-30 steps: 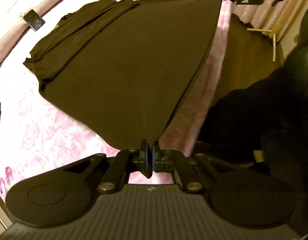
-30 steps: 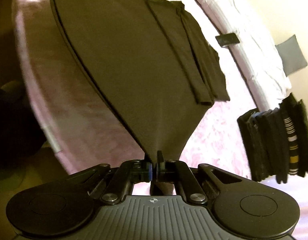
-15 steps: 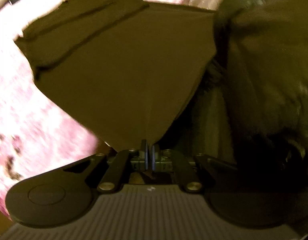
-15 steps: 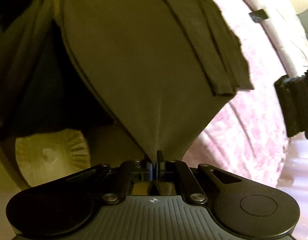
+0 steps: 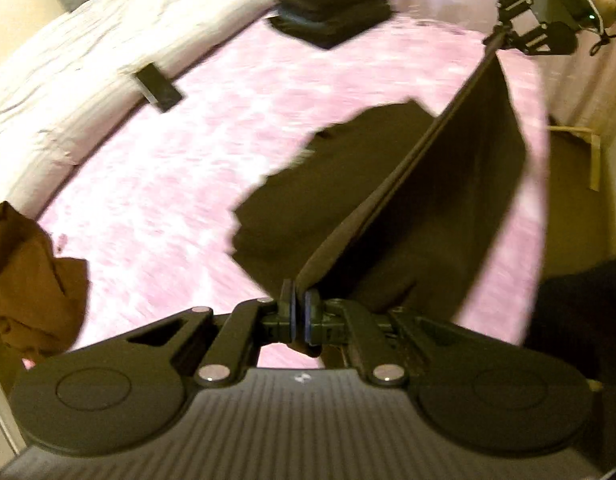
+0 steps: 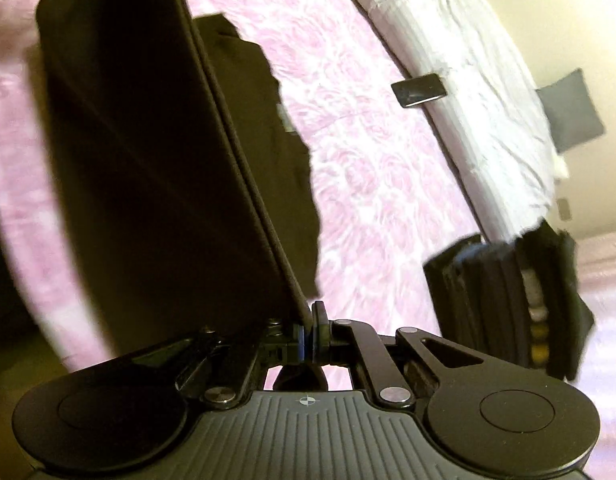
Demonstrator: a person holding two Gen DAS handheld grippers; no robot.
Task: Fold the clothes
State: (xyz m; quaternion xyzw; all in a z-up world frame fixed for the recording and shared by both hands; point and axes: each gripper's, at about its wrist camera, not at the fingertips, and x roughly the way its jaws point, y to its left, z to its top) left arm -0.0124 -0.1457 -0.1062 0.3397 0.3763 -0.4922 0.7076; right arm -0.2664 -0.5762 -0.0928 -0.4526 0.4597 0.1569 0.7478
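Observation:
A dark brown garment (image 5: 439, 216) hangs stretched between both grippers above the pink floral bedspread (image 5: 196, 168). My left gripper (image 5: 299, 304) is shut on one corner of its taut top edge. The right gripper (image 5: 503, 36), seen far off in the left wrist view, pinches the other corner. In the right wrist view the right gripper (image 6: 309, 328) is shut on the garment (image 6: 148, 168), which hangs as a sheet to the left. The garment's lower part (image 6: 276, 128) lies on the bedspread (image 6: 379, 168), with the sleeves folded in.
A stack of folded dark clothes (image 5: 331, 4) sits on the bed, also in the right wrist view (image 6: 507, 300). A dark phone (image 5: 158, 86) lies by the white duvet (image 5: 88, 60). A brown garment (image 5: 32, 276) is heaped at the left. The bed edge and floor (image 5: 567, 184) lie right.
Both grippers have swung back over the bed and risen, carrying the held edge forward. The garment, earlier spread wide in front of the cameras, now hangs edge-on with its lower part on the bedspread.

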